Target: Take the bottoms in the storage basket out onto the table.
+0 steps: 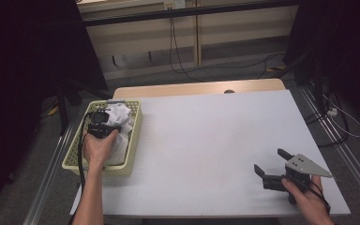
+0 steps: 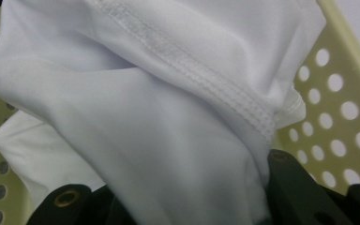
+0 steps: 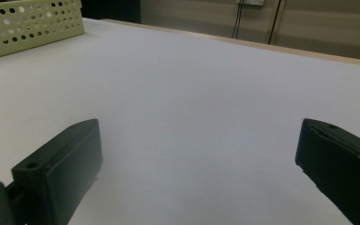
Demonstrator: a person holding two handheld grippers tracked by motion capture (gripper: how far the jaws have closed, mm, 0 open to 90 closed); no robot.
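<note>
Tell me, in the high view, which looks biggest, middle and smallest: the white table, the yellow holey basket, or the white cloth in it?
Largest: the white table top.
Middle: the pale yellow perforated plastic basket.
Smallest: the crumpled white cloth inside it, partly hidden by the left gripper.

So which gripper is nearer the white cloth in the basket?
Left. The left gripper is inside the basket, its fingers around the white cloth. The right gripper sits open, far across the table.
</note>
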